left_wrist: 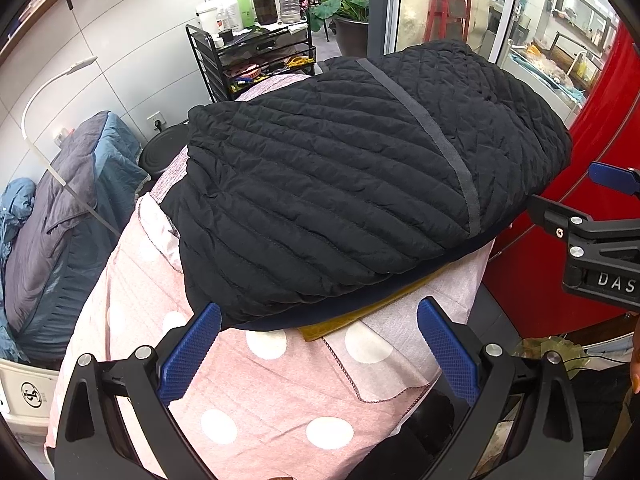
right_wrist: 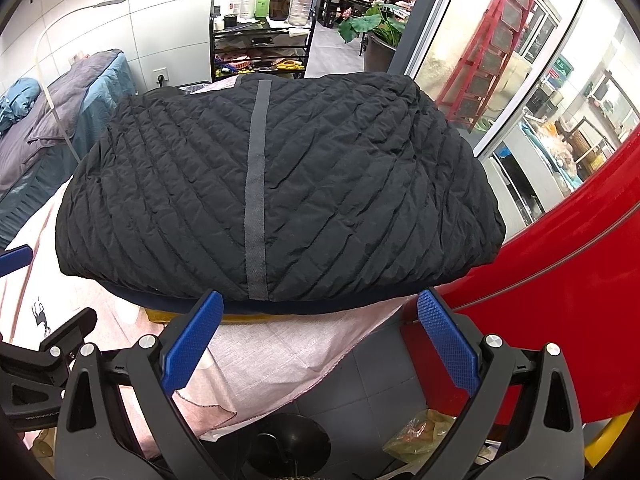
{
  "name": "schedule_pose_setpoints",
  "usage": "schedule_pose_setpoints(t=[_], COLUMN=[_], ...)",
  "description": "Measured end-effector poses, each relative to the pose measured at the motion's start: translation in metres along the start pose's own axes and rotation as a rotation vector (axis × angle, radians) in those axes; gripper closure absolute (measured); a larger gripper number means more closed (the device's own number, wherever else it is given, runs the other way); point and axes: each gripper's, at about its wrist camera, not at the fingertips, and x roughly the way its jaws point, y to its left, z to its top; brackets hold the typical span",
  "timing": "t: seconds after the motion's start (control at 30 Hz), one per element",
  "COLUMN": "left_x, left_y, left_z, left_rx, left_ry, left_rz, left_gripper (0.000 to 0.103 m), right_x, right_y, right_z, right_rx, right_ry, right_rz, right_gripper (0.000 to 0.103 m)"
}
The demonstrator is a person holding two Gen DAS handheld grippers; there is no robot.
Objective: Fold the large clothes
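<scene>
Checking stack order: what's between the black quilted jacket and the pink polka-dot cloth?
Under the folded black quilted jacket lies a dark navy layer, then a mustard-yellow piece, resting on the pink polka-dot cloth. Both wrist views show it.

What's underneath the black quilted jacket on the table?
Under the black quilted jacket a dark navy edge and a yellow layer peek out, lying on the pink polka-dot cloth. The jacket covers the rest of them.
</scene>
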Motion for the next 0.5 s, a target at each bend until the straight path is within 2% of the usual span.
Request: schedule_pose_setpoints(t=[0.5], left_x=[-0.0003], left_y=[0.0033], left_z=[-0.0054], left_rx=[0.01], left_ry=[0.007], left_rz=[-0.002], left_gripper=[0.006], right_x=[-0.0003], right_y=[0.0006], right_z=[-0.0004], right_rx=[0.002], right_ry=[0.0], right_rz=[-0.001], right_gripper=[0.007])
